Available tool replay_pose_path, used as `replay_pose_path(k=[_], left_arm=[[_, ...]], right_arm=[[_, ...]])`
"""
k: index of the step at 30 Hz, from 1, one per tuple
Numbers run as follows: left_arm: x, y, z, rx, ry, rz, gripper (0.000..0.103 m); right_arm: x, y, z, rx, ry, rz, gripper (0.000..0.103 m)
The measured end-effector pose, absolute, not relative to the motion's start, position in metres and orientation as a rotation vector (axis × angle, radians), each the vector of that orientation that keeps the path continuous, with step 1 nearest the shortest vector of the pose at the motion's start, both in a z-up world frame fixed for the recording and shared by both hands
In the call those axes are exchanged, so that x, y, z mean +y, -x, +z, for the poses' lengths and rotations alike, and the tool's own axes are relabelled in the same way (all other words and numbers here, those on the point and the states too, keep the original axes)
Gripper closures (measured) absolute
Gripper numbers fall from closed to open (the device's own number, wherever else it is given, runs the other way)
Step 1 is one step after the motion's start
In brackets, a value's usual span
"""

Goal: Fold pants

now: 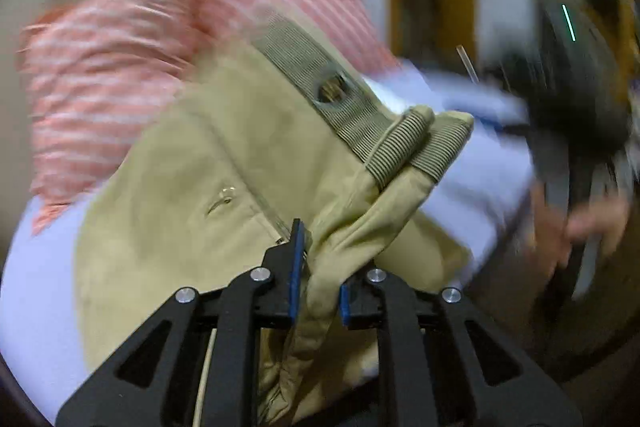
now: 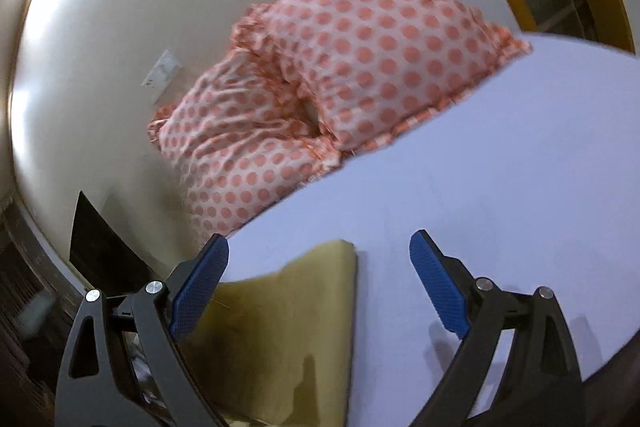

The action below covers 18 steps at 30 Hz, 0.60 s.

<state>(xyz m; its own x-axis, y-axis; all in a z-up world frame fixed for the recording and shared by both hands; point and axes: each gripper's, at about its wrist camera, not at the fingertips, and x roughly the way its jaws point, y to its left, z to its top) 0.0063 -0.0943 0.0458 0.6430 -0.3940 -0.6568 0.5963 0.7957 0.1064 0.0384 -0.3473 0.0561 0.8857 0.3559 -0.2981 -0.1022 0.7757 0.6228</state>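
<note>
Khaki pants (image 1: 224,163) with a ribbed olive waistband (image 1: 320,83) lie bunched on a pale lilac bed sheet (image 1: 36,299). My left gripper (image 1: 318,291) is shut on a gathered fold of the pants near the waistband end. In the right wrist view a flat khaki part of the pants (image 2: 296,323) lies on the sheet (image 2: 500,167). My right gripper (image 2: 316,247) is open and empty, its jaws wide apart just above and either side of that fabric's edge.
Two pink polka-dot pillows (image 2: 360,39) lean against a cream wall (image 2: 120,7) at the head of the bed; they show blurred in the left wrist view (image 1: 160,39). A person's hand (image 1: 584,223) and dark gear (image 1: 576,99) are at the right.
</note>
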Motion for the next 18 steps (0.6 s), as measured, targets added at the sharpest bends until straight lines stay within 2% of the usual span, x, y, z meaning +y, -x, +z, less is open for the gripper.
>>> replay_pose_path(k=[3, 5, 6, 8, 9, 10, 14, 18], left_arm=[[-0.106, 0.000, 0.023, 0.678, -0.393, -0.557, 0.086], [-0.094, 0.006, 0.035, 0.669, -0.346, -0.601, 0.082], [-0.089, 0.007, 0.041, 0.670, -0.306, -0.638, 0.080], [-0.056, 0.015, 0.064, 0.666, -0.142, -0.741, 0.068], [-0.051, 0.015, 0.070, 0.658, -0.097, -0.748, 0.054], [-0.029, 0.013, 0.081, 0.649, -0.013, -0.736, 0.046], [0.060, -0.031, 0.085, 0.708, 0.156, -0.428, 0.043], [0.115, -0.080, 0.048, 0.882, 0.215, -0.236, 0.043]], right_arm=[[-0.351, -0.054, 0.041, 0.519, -0.692, 0.303, 0.009], [-0.344, -0.068, 0.034, 0.589, -0.692, 0.340, 0.010], [-0.339, -0.076, 0.028, 0.634, -0.675, 0.351, 0.013], [-0.327, -0.085, 0.018, 0.694, -0.643, 0.366, 0.022], [-0.321, -0.092, 0.011, 0.735, -0.621, 0.372, 0.026], [-0.318, -0.097, 0.005, 0.762, -0.614, 0.383, 0.028], [-0.303, -0.110, -0.006, 0.805, -0.611, 0.471, 0.050], [-0.300, -0.118, -0.007, 0.788, -0.598, 0.504, 0.052]])
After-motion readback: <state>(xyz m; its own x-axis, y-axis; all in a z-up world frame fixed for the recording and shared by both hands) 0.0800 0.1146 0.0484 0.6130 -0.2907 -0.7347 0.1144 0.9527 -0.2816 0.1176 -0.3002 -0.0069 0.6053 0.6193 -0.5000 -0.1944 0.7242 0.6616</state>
